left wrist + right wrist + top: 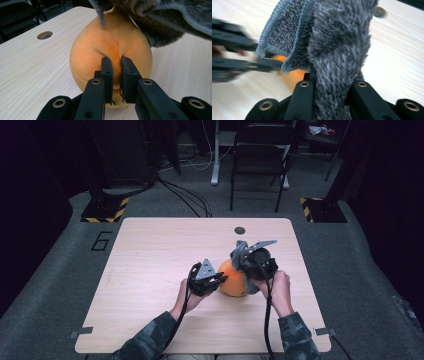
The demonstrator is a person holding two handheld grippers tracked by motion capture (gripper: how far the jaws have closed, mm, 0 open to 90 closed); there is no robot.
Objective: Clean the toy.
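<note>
Black jaws pinch orange plush while we wipe it with grey cloth

We keep the left gripper [116, 60] pressed together on a fold of the orange ball [110, 47] at centre frame on the table [150, 265]; the right gripper [332, 82] clamps the grey cloth [337, 37] above it, so we judge light strokes keep the pinch from slipping

Left claw [218, 279] jaws pinched together, right claw [239, 254] clamped tight, both forearms angled inward
</note>
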